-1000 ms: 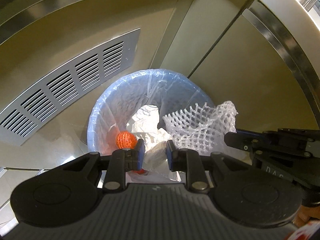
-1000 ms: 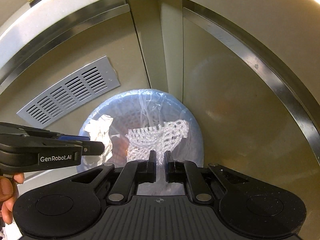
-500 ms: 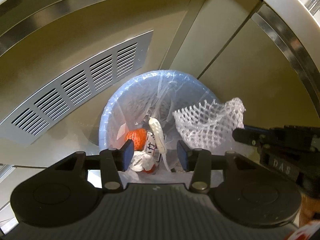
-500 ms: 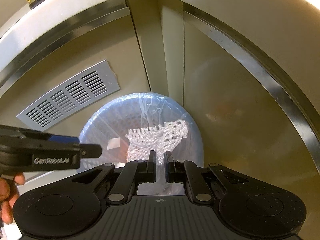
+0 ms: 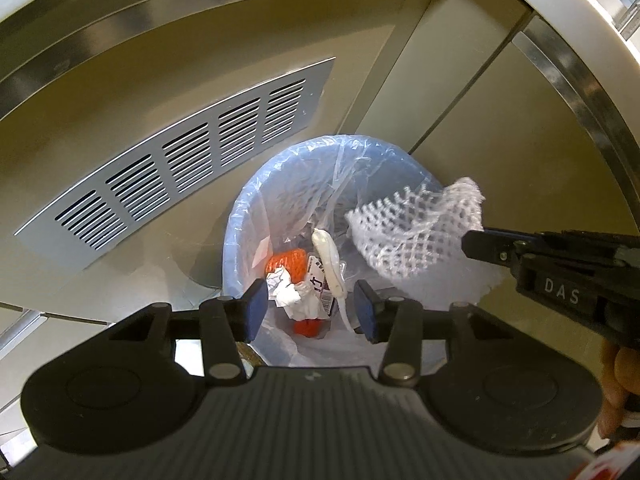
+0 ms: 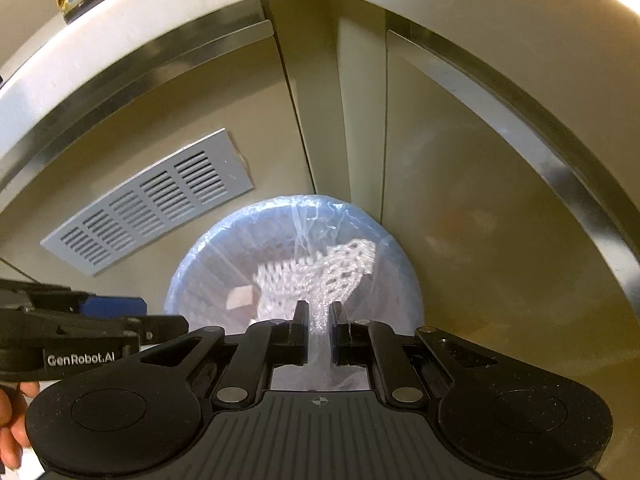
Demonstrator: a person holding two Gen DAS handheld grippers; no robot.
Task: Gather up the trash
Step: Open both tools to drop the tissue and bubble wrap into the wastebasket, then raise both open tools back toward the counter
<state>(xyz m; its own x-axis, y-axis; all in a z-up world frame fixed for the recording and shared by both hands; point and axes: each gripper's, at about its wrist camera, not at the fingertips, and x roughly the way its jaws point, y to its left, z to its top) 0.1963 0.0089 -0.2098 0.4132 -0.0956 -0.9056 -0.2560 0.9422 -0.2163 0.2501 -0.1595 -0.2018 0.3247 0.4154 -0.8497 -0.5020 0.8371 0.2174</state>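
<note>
Now my right hand-held gripper (image 6: 319, 330) pinches the foam net (image 6: 320, 272) over the bin (image 5: 240, 232); my left hand-held gripper (image 5: 310, 310) is spread, empty.

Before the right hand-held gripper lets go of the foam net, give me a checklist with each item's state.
1. Right hand-held gripper shut on the foam net: ok.
2. Foam net hanging over the bin's opening: ok in the right wrist view; in the left wrist view it overlaps the far rim.
3. Trash bin lined, with the bag open: ok.
4. Left hand-held gripper open and holding nothing: ok.
5. Left hand-held gripper clear of the net's drop path: ok.
6. Room left in the bin: ok, trash lies low inside.
</note>
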